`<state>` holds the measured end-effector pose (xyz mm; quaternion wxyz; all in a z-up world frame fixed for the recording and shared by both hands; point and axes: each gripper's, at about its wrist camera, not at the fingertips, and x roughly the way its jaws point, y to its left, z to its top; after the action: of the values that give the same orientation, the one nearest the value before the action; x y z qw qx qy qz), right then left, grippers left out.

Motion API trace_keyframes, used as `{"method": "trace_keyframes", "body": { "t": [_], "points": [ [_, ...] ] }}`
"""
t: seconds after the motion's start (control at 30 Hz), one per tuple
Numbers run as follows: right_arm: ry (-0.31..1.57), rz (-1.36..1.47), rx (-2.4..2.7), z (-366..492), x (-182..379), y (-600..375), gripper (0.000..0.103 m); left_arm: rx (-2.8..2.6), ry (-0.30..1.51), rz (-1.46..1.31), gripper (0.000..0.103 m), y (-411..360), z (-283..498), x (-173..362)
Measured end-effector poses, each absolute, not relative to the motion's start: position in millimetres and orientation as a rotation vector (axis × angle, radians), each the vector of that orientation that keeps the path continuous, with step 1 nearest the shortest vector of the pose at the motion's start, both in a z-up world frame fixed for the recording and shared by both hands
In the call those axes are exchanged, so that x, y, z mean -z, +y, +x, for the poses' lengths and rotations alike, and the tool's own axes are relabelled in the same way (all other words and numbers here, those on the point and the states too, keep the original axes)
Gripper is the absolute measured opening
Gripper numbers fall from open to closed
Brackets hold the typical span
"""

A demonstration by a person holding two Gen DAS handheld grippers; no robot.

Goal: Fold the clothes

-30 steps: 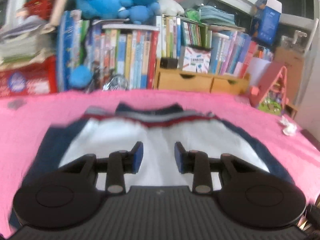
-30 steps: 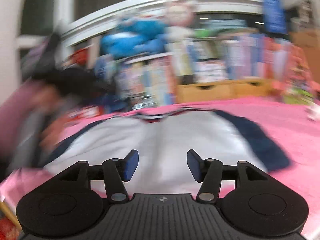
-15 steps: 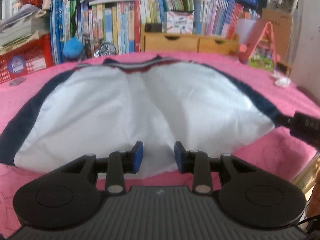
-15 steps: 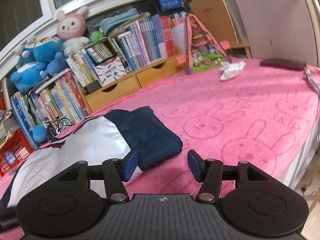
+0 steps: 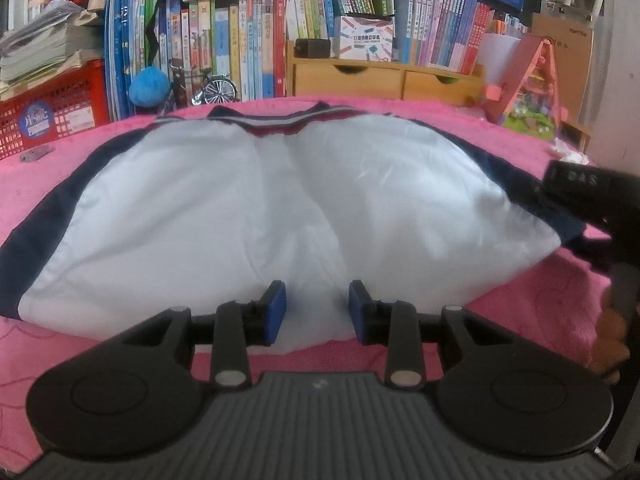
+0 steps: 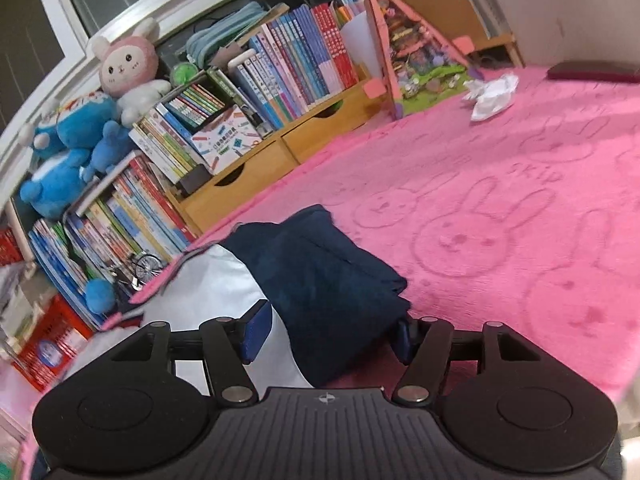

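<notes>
**A:** How far along is the folding?

**B:** Barely begun, by the look of it — the white-and-navy jacket [image 5: 256,216] lies spread flat on the pink blanket [image 6: 500,208]; sleeves seem tucked in at the sides, body not yet doubled over.

**A:** And room to work?

**B:** Open blanket to the right; bookshelf [image 5: 248,40] crowds the collar edge; crumpled tissue [image 6: 492,94] lies well apart.

**A:** The tools?

**B:** Left hand-held gripper [image 5: 316,312] hovers at the near hem, jaws narrowly parted, holding nothing; right hand-held gripper [image 6: 328,336] straddles the navy sleeve [image 6: 328,280] — jaws half open, not pinching it.
</notes>
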<state>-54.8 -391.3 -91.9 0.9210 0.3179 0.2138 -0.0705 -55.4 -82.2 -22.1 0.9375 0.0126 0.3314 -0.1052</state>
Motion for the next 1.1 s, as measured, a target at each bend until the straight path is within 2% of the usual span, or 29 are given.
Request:
{"method": "trace_keyframes", "body": {
  "t": [0.07,0.17,0.23,0.4,0.5,0.63,0.7,0.8,0.83,0.87,0.93,1.1],
  "points": [
    [0.479,0.707,0.113,-43.9,92.9,-396.2,0.031,0.216,0.675,0.022,0.033,-81.9,-55.4,22.2],
    [0.505,0.722,0.079,-32.1,84.7,-397.2,0.016,0.225,0.671,0.01,0.033,-79.6,-55.5,22.3],
    [0.474,0.647,0.059,-30.1,65.9,-387.2,0.014,0.24,0.671,-0.045,0.033,-67.7,-54.9,20.1],
    [0.347,0.352,-0.063,-27.0,4.0,-320.3,0.014,0.238,0.621,-0.362,0.032,20.0,-59.3,1.5],
    [0.267,0.164,-0.17,-24.6,-28.0,-261.4,0.014,0.153,0.52,-0.478,0.032,87.8,-74.7,-10.3],
    [0.219,-0.072,-0.368,-19.3,-33.1,-149.6,0.014,-0.014,0.429,-0.594,0.032,161.0,-101.7,-6.0],
    [0.24,-0.165,-0.463,-16.9,-15.9,-93.4,0.018,-0.064,0.406,-0.646,0.032,185.8,-113.6,-0.2],
    [0.323,-0.235,-0.582,-17.3,19.4,-39.0,0.03,-0.056,0.405,-0.702,0.033,200.4,-120.1,9.5],
    [0.347,-0.242,-0.611,-21.0,28.5,-31.6,0.038,-0.033,0.406,-0.725,0.033,202.4,-120.6,12.2],
    [0.353,-0.244,-0.638,-27.1,34.6,-28.9,0.051,0.007,0.405,-0.753,0.035,202.1,-119.4,14.4],
    [0.33,-0.252,-0.669,-45.4,39.9,-35.1,0.064,0.09,0.404,-0.808,0.036,201.2,-116.5,18.4],
    [0.312,-0.177,-0.622,-84.0,31.5,-92.7,0.073,0.338,0.441,-0.945,0.049,181.2,-96.0,30.9]
  ]
}}
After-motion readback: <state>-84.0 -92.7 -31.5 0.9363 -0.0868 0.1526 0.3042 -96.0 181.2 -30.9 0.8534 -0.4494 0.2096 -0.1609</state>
